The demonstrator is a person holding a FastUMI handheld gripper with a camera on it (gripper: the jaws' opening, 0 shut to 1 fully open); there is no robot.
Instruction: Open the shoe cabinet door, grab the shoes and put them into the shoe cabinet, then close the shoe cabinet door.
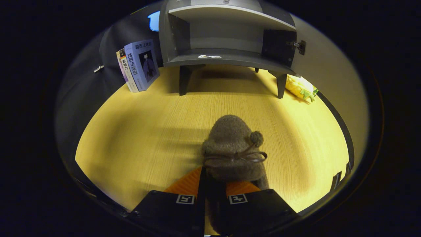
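Gripper (212, 194) fingers are clenched on the heel end of 1 brown, fuzzy knitted shoe with a small pompom and a thin bow lace (232, 148); both fingers press its sides, and the shoe's toe points straight ahead, away from the tool. Whether the shoe rests on the pale yellow wood-grain tabletop (131, 131) or hangs just above it, I cannot tell. Its long axis runs along the fingers, aimed toward the grey wooden shoe cabinet on short legs (227, 36), which stands well beyond the toe at the far side of the table. The cabinet door (329, 72) is already swung open to the right, leaving the lower grey shelf (230, 59) exposed, with a small pale scrap lying on it. A judgement: the coming move is a forward carry, lifting enough to clear the shelf's front lip, with the toe going in first. 2 or more upright books with blue-grey covers (139, 65) lean to the left of the cabinet, and a yellow plush toy with green leaves (301, 88) lies by its right leg, both off the path.
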